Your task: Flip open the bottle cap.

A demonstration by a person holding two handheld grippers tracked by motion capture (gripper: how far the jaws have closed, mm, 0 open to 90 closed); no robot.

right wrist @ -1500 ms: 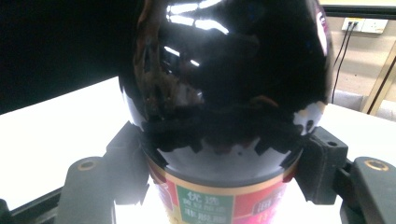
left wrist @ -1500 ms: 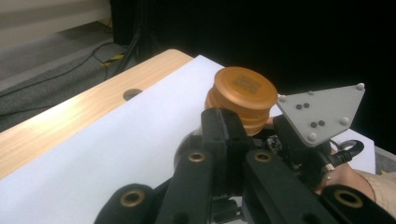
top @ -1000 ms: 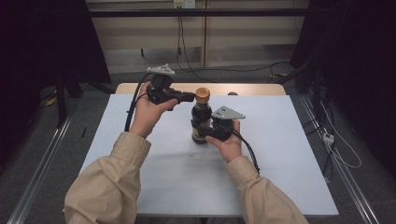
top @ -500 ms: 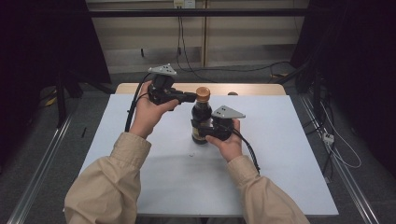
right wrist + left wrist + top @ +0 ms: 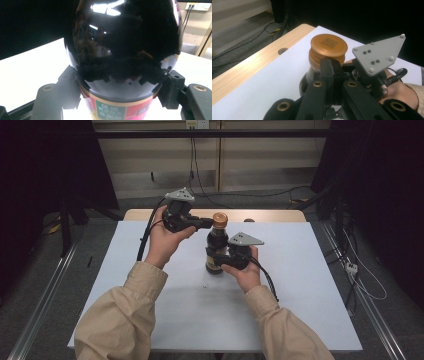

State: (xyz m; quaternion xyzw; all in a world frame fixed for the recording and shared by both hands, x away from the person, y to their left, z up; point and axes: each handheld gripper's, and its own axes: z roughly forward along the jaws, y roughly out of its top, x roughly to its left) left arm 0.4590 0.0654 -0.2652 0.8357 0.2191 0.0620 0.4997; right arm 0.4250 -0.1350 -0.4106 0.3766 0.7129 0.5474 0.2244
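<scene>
Left gripper [image 5: 207,223]: upper centre of high view, raised, pointing toward frame right, jaws pressed together. Left hand [image 5: 165,240] wraps body from below; forearm in beige sleeve enters from lower left. Right gripper [image 5: 212,264]: centre of frame, lower than left gripper, pointing toward frame left, jaws clamped on bottle [image 5: 217,245] body, one pad each side. Right hand [image 5: 245,270] behind it; sleeved forearm enters from lower right.

Beige long sleeves [image 5: 122,315], loose, cuffed at both wrists. Black two-jaw left gripper [image 5: 204,224] and right gripper [image 5: 214,260], each topped with a grey three-cornered plate [image 5: 380,53] bearing white studs and dark screws. Brass-ringed pivots along black jaw links. Black cable [image 5: 146,235] trailing from each.
</scene>
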